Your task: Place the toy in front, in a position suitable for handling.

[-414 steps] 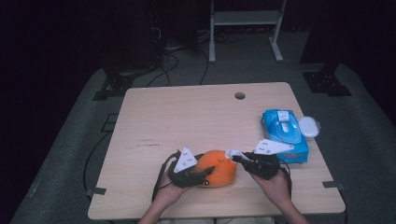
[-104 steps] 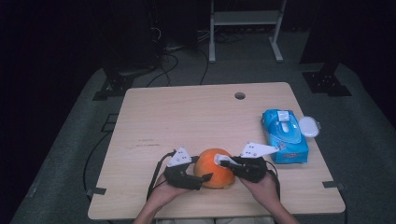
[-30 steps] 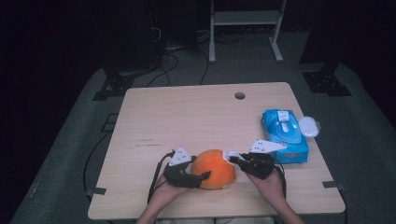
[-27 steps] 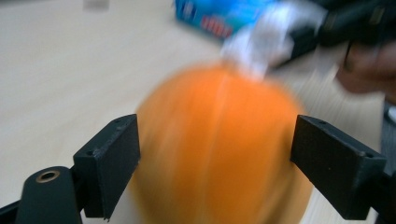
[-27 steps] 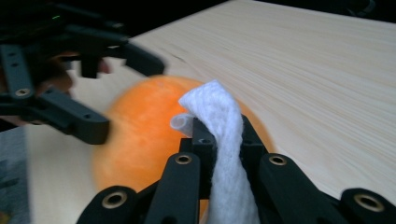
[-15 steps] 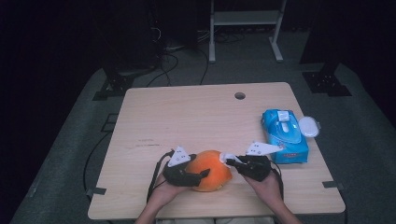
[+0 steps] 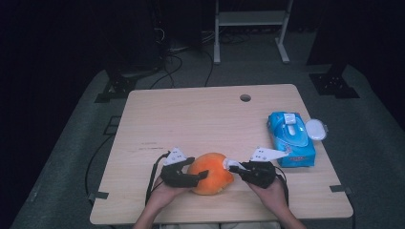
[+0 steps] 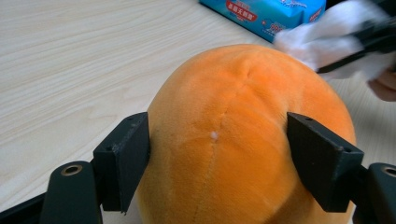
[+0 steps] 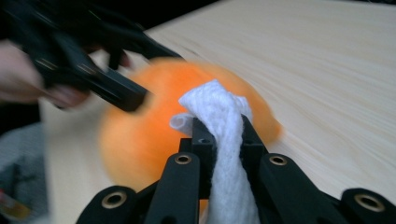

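Note:
An orange plush ball (image 7: 210, 172) rests near the front edge of the wooden table (image 7: 191, 119). My left gripper (image 7: 198, 176) comes at it from the left. Its jaws have just been closing with the ball between them, and in the left gripper view (image 8: 218, 158) both pads press into the plush (image 8: 243, 93). My right gripper (image 7: 231, 166) is shut on a folded white wipe (image 9: 219, 107) and holds it against the ball's upper right side. The wipe (image 8: 327, 37) also lies on the far side of the ball in the left gripper view.
A blue pack of wipes (image 7: 291, 138) lies at the table's right, with a white oval lid (image 7: 315, 129) beside it. A cable hole (image 7: 245, 98) sits at the table's back. Bare wood stretches across the left and back.
The left gripper has edged in along the ball and its jaws have narrowed onto the plush. The right gripper with the wipe has stayed almost where it was.

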